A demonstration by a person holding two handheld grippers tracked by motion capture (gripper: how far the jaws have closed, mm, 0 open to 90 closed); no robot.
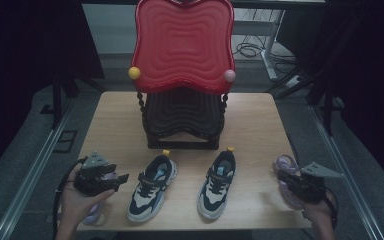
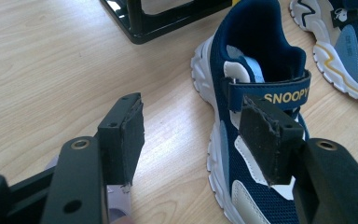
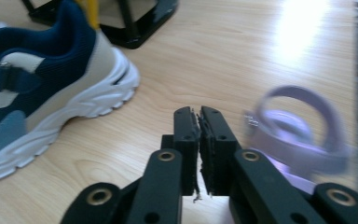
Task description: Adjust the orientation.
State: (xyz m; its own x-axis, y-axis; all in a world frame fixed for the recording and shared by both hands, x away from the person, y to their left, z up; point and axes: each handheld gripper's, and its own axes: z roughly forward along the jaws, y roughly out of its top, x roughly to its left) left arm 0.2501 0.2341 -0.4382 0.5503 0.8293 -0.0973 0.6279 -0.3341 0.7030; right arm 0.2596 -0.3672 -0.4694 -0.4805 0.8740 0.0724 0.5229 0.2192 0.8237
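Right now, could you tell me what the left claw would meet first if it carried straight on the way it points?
Most likely the left navy Snoopy sneaker: the left claw stands open, one jaw already over the strap. Depth is unclear; the other jaw heads over bare table.

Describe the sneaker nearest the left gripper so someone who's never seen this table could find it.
Start at the red shoe rack at the table's far edge. Two navy-and-white sneakers lie in front of it; take the left sneaker, beside the open left gripper. Its strap reads SNOOPY, and unlike the lilac sandal it is closed and dark.
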